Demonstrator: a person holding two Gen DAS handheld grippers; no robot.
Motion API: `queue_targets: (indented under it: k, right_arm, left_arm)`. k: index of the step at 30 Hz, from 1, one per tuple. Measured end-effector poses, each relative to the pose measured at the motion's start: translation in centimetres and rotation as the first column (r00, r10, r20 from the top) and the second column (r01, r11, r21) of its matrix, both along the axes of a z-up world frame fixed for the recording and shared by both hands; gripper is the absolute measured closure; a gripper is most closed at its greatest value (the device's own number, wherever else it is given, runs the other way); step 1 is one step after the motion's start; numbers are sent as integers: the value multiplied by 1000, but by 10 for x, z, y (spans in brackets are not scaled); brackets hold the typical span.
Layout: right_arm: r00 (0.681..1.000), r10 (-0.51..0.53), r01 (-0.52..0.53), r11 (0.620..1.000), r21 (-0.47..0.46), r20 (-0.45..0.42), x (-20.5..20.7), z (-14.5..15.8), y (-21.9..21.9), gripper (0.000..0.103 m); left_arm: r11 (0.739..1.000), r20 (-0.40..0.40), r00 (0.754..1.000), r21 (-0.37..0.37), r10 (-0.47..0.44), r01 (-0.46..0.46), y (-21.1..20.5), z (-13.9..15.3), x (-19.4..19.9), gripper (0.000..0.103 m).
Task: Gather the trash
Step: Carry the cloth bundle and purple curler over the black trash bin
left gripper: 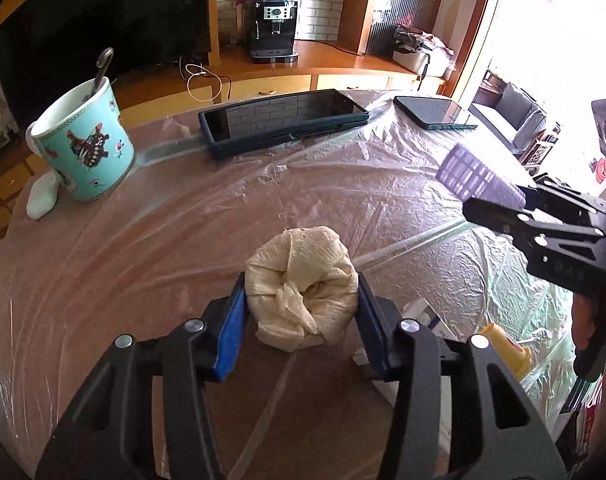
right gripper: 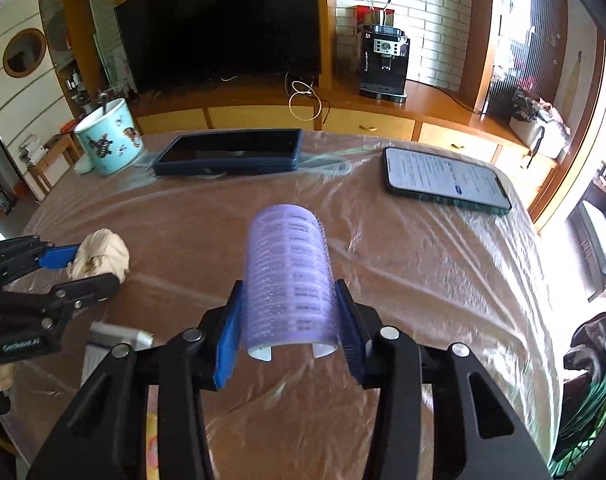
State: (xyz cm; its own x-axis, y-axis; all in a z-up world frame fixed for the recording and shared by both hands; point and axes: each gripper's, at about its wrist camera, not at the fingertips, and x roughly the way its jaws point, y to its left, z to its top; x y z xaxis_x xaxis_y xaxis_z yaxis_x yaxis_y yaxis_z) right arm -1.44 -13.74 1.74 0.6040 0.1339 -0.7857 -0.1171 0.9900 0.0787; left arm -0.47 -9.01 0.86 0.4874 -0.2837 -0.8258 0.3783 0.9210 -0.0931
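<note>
A crumpled cream paper napkin [left gripper: 303,284] sits between the blue pads of my left gripper [left gripper: 302,308], which is shut on it just above the plastic-covered table [left gripper: 183,240]. The same napkin [right gripper: 101,254] and left gripper [right gripper: 91,268] show at the left of the right wrist view. My right gripper [right gripper: 289,320] is shut on a purple hair roller [right gripper: 291,276], held lifted off the table. In the left wrist view the roller [left gripper: 479,178] sticks out of the right gripper [left gripper: 515,204] at the right edge.
A turquoise mug [left gripper: 85,144] with a spoon stands far left. A dark tablet [left gripper: 283,120] and a phone [right gripper: 447,180] lie at the far side. A white packet [right gripper: 115,340] and a yellow item [left gripper: 507,350] lie near the front edge. A dark bag [right gripper: 595,344] hangs right.
</note>
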Motion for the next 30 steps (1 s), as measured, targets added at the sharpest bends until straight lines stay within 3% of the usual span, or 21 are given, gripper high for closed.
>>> queue_targets:
  k: [19, 30]
  right_arm:
    - [997, 47, -51, 996, 76, 59, -76, 24, 11, 60]
    - [992, 93, -100, 991, 85, 88, -128, 30, 24, 60]
  left_arm:
    - [999, 35, 999, -44, -23, 24, 12, 23, -56, 52]
    - [999, 87, 995, 1, -38, 39, 13, 26, -103, 52]
